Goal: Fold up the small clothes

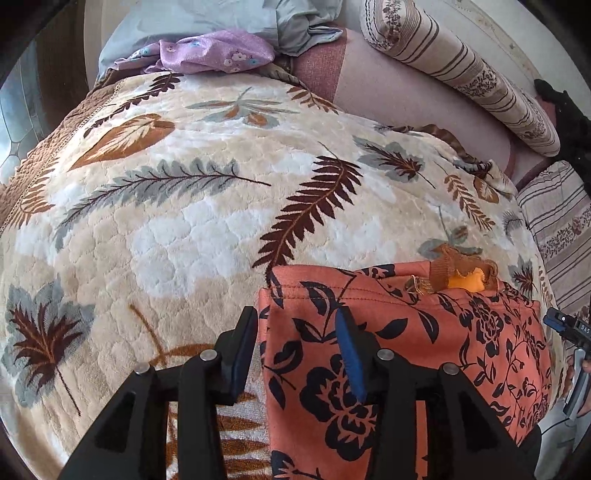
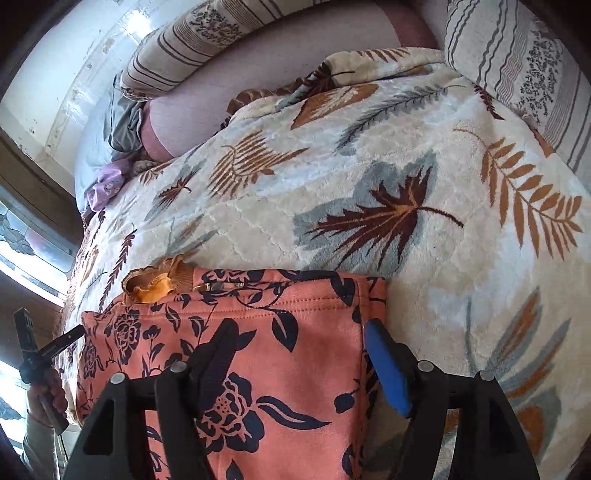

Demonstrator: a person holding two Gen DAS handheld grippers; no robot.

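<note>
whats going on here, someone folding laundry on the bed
Yes. A person with a handheld gripper in each hand is working on a small orange garment with a black flower print, which lies folded flat on a leaf-patterned blanket. The left gripper straddles the garment's left edge and the right gripper its right edge. Both sets of jaws stand open, with nothing pinched. A purple cloth and a grey one sit crumpled at the far end of the bed.
</note>
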